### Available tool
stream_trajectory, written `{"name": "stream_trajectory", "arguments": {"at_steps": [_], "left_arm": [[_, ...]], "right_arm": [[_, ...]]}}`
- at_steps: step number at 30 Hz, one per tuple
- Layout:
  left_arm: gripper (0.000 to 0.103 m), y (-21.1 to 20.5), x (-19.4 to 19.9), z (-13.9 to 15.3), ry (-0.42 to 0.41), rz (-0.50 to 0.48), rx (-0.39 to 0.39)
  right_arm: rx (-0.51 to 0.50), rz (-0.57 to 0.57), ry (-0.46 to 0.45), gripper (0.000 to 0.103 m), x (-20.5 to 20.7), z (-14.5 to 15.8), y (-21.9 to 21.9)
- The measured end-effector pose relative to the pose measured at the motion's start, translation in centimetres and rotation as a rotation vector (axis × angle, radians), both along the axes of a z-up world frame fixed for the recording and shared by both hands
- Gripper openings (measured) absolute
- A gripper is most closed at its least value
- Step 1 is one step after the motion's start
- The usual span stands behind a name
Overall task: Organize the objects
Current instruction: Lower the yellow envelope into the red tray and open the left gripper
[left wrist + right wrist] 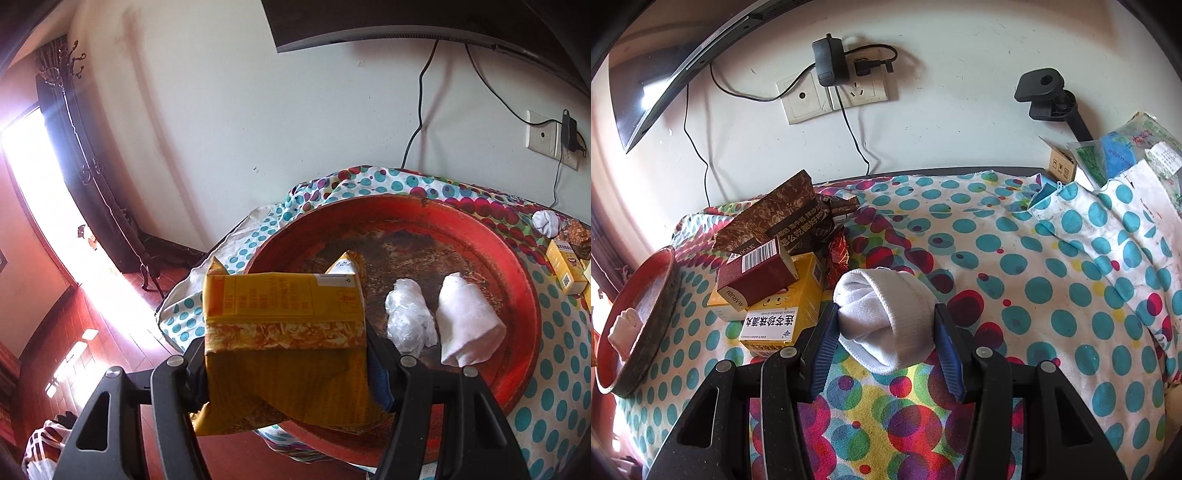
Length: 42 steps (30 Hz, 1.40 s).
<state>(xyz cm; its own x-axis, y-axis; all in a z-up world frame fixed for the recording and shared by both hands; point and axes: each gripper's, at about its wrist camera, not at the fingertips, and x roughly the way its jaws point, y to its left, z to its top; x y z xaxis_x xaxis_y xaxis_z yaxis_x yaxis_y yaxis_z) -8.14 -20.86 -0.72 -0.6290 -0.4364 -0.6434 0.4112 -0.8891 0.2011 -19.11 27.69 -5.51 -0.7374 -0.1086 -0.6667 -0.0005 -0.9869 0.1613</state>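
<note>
My left gripper (pixel 286 369) is shut on a yellow carton pack (pixel 284 325) and holds it above the near left rim of the round red tray (pixel 517 295). Inside the tray lie a crumpled clear plastic bundle (pixel 408 319) and a rolled white sock (pixel 467 321). In the right wrist view my right gripper (pixel 886 332) is shut on another rolled white sock (pixel 886 314), just above the dotted tablecloth (pixel 1052 277). The red tray (pixel 646 314) sits at the far left there, holding a white roll (pixel 626 325).
A pile of boxes sits left of the right gripper: a dark red box (pixel 757 273) on yellow medicine boxes (pixel 786 317), with brown packets (pixel 775 218) behind. Packets and a small carton (pixel 1062 166) lie at the back right. Wall sockets (pixel 831 92) and cables hang behind the table.
</note>
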Motion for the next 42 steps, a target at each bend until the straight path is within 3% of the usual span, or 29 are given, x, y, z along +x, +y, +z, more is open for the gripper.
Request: {"name": "stream_trajectory", "arguments": {"at_steps": [7,24,30,42], "left_arm": [[0.067,-1.6,-1.0,-1.3,0.006,0.05,0.032],[0.068,-3.1,-6.3,-4.2,-0.04,0.042,0.103],[0.082,-3.0,-6.1,-3.8,-0.034,0.032,0.129],[0.082,-0.8,-1.9,-0.3,0.059,-0.009,0.111]], "right_arm": [[0.031,-0.002,-0.004,0.048,0.0,0.1,-0.5],[0.144,0.013,-0.021,0.049,-0.2,0.1,-2.4],[0.185,0.03,-0.018,0.049,-0.2,0.1,-3.2],[0.253,0.08,0.016,0.049,1.9,1.0,-6.1]]}}
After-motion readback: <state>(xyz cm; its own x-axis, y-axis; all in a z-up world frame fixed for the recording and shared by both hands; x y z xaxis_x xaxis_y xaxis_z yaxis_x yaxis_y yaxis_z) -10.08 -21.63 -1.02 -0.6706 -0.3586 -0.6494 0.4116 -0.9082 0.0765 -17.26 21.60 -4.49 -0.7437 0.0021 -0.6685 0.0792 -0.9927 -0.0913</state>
